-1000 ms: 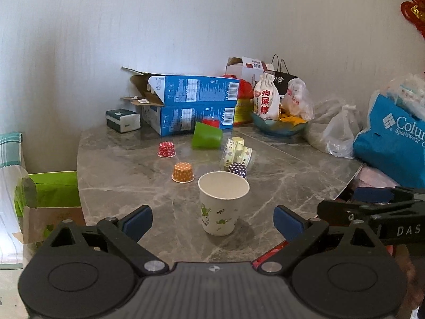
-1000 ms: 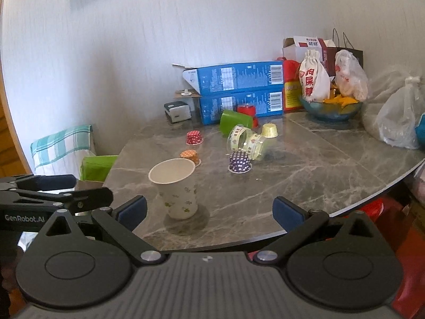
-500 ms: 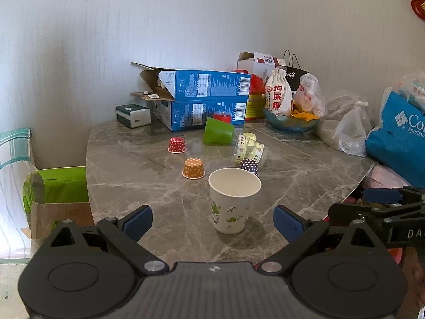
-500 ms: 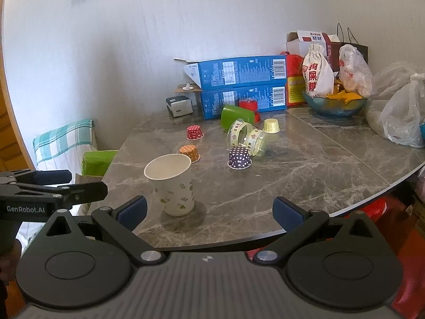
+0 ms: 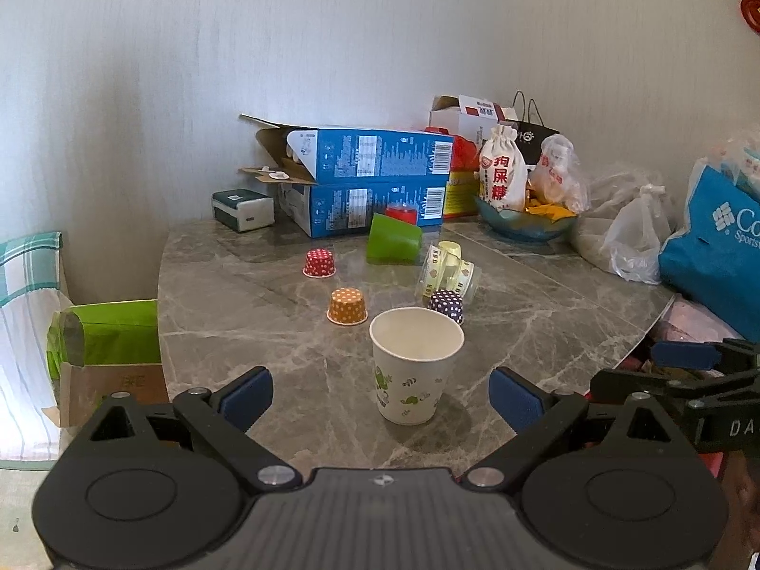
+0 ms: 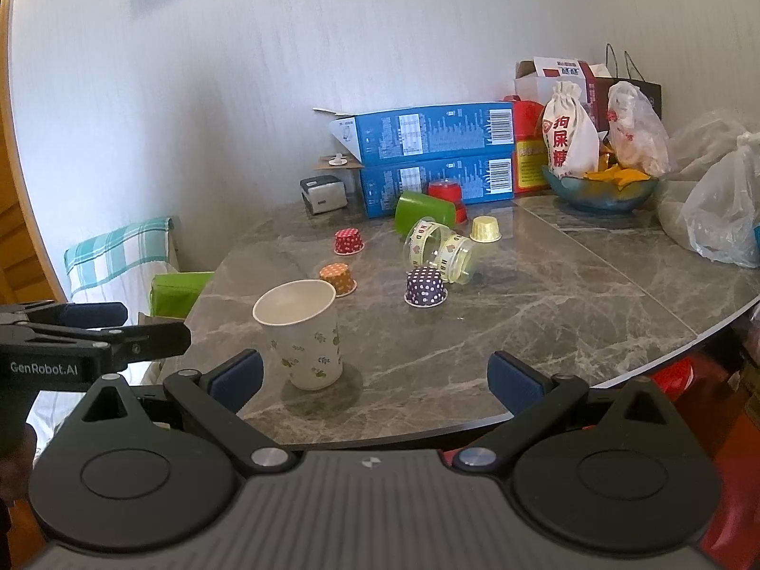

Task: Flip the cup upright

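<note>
A white paper cup with green leaf prints (image 5: 414, 365) stands upright, mouth up, near the front of the grey marble table (image 5: 266, 332); it also shows in the right wrist view (image 6: 301, 332). My left gripper (image 5: 380, 394) is open and empty, just short of the cup and apart from it. My right gripper (image 6: 375, 377) is open and empty, at the table's front edge, with the cup ahead and to the left. A green cup (image 5: 393, 239) lies on its side further back.
Small upside-down baking cups in red (image 5: 319, 263), orange (image 5: 347, 306), purple (image 5: 445, 305) and yellow (image 6: 485, 229) dot the table. A clear cup with banded print (image 5: 446, 275) lies tipped over. Blue boxes (image 5: 370, 185), a bowl (image 5: 525, 223) and bags line the back and right.
Both grippers have drawn back and risen a little, so the cup and table appear farther and lower. The cup has stayed upright in place. Both grippers stay open.
</note>
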A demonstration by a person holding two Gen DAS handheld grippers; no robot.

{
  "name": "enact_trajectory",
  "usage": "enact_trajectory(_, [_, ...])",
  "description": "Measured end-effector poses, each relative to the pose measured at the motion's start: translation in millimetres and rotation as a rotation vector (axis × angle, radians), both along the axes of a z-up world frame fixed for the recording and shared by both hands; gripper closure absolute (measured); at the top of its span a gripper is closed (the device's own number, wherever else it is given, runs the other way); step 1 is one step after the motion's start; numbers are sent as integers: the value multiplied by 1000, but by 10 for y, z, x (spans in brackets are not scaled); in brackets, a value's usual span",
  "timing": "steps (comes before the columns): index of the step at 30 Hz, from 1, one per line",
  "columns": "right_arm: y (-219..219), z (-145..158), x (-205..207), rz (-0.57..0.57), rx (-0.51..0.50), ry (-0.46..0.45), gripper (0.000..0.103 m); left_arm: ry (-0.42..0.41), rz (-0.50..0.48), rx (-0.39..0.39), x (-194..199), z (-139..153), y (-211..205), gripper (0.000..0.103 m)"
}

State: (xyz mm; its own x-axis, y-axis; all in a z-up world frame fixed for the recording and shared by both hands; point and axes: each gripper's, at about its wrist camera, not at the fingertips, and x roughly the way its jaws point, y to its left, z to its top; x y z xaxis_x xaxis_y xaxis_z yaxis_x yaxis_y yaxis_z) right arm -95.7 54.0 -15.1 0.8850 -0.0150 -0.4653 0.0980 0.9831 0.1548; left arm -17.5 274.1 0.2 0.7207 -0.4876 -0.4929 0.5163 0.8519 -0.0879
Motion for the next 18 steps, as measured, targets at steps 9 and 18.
enact_trajectory(9, [-12,6,29,19,-6,-2,1,3,24,-3,33,12,-11,4])
enact_trajectory(18, [-33,-12,44,23,1,2,1,7,19,2,43,-3,-29,4])
